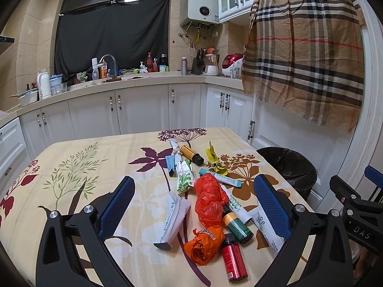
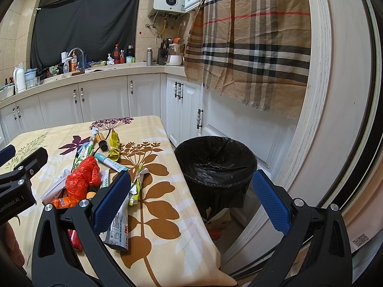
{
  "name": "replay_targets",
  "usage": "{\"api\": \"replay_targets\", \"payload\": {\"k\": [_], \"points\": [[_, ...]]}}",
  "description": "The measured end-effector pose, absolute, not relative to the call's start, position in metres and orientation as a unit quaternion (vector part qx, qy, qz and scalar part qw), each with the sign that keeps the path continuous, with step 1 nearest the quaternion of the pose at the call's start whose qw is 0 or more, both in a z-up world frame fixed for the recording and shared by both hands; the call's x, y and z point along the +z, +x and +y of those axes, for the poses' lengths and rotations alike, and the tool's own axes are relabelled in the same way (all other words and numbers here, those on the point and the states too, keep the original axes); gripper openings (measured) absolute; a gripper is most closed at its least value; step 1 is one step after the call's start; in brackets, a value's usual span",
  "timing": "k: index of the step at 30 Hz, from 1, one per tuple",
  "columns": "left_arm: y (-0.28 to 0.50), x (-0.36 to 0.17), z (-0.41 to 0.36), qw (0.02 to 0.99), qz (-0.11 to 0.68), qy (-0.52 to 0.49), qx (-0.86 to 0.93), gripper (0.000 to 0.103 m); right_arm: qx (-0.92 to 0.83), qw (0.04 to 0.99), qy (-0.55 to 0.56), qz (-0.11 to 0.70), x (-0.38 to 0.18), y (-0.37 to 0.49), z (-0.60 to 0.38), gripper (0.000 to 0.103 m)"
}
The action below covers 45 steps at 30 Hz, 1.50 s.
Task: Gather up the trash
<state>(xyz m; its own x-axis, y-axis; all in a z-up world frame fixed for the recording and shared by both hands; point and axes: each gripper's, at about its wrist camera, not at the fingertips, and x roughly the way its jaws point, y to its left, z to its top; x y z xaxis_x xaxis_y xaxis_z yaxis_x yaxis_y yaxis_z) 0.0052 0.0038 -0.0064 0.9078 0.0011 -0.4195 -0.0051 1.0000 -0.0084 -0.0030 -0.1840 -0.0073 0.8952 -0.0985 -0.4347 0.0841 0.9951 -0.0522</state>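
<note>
Trash lies in a heap on the flowered tablecloth (image 1: 79, 167): crumpled orange bags (image 1: 208, 201), a red bottle (image 1: 233, 258), a green bottle (image 1: 237, 224), a brown bottle (image 1: 191, 154), white packets (image 1: 171, 222) and a yellow wrapper (image 1: 214, 159). My left gripper (image 1: 194, 203) is open and empty, its jaws either side of the heap and above it. My right gripper (image 2: 191, 198) is open and empty over the table's right edge, with a white packet (image 2: 119, 227) by its left finger. The black-lined bin (image 2: 215, 165) stands on the floor beside the table.
White kitchen cabinets (image 1: 143, 107) and a cluttered counter (image 1: 134, 79) run behind the table. A plaid cloth (image 1: 304, 55) hangs at the right. A cardboard box (image 2: 219, 217) sits on the floor under the bin's side.
</note>
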Motion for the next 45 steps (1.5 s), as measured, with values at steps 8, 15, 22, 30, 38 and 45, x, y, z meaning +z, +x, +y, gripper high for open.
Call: {"api": "replay_targets", "payload": {"k": [8, 15, 22, 30, 38, 45], "points": [[0.0007, -0.0056, 0.0083, 0.977, 0.215, -0.005, 0.002, 0.097, -0.047, 0.973, -0.016, 0.224, -0.0077, -0.0028, -0.1849, 0.099], [0.0007, -0.0056, 0.0083, 0.977, 0.215, -0.005, 0.002, 0.097, -0.047, 0.973, -0.016, 0.224, -0.0074, -0.003, -0.1856, 0.099], [-0.0001, -0.0057, 0.008, 0.976, 0.216, -0.004, 0.001, 0.097, -0.047, 0.973, -0.017, 0.223, -0.0064, -0.0034, -0.1859, 0.099], [0.0003, -0.0063, 0.0069, 0.976, 0.217, -0.004, 0.001, 0.097, -0.047, 0.973, -0.016, 0.224, -0.0059, -0.0032, -0.1864, 0.099], [0.0011, -0.0065, 0.0048, 0.976, 0.218, -0.004, 0.001, 0.097, -0.047, 0.973, -0.016, 0.224, -0.0061, -0.0027, -0.1865, 0.099], [0.0012, -0.01, 0.0031, 0.975, 0.224, -0.005, -0.002, 0.097, -0.046, 0.973, -0.014, 0.227, -0.0089, -0.0046, -0.1833, 0.099]]}}
